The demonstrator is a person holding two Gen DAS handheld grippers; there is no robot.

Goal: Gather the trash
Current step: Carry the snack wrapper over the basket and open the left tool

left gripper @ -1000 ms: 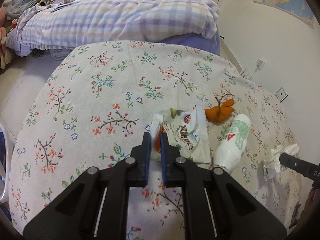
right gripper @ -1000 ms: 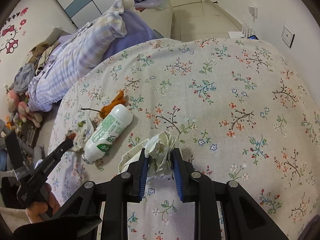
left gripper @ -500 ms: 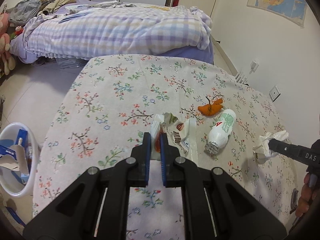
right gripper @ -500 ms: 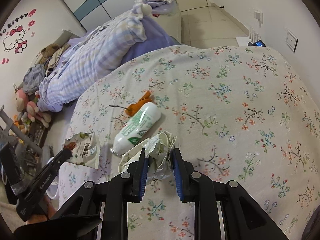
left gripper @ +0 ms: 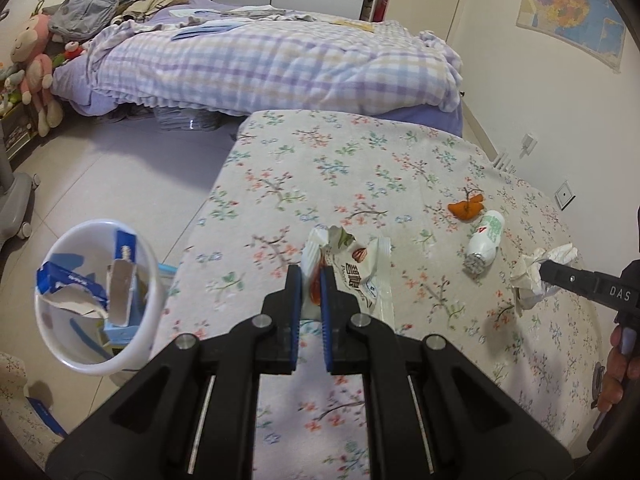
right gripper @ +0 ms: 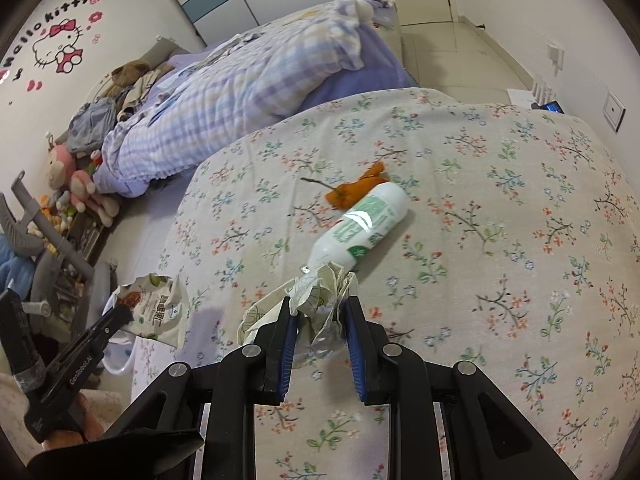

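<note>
My left gripper [left gripper: 309, 276] is shut on a white snack wrapper [left gripper: 356, 272] and holds it above the left part of the floral table [left gripper: 340, 168]. The wrapper also shows in the right wrist view [right gripper: 158, 310]. My right gripper [right gripper: 318, 312] is shut on a crumpled paper wad [right gripper: 316, 298], lifted over the table; the wad also shows in the left wrist view [left gripper: 536, 276]. A white bottle with a green label [right gripper: 360, 228] lies on its side on the table. An orange peel with a stem [right gripper: 354, 192] lies just beyond it.
A white trash bin [left gripper: 96, 296] holding blue and white cartons stands on the floor left of the table. A bed with a plaid quilt [left gripper: 280, 64] lies beyond the table. Stuffed toys [left gripper: 32, 68] sit at the far left. A wall [left gripper: 560, 100] runs along the right.
Both grippers have risen and drawn back toward the left with their trash. The wrapper now hangs nearer the table's left edge, and the trash bin has come fully into the left wrist view.
</note>
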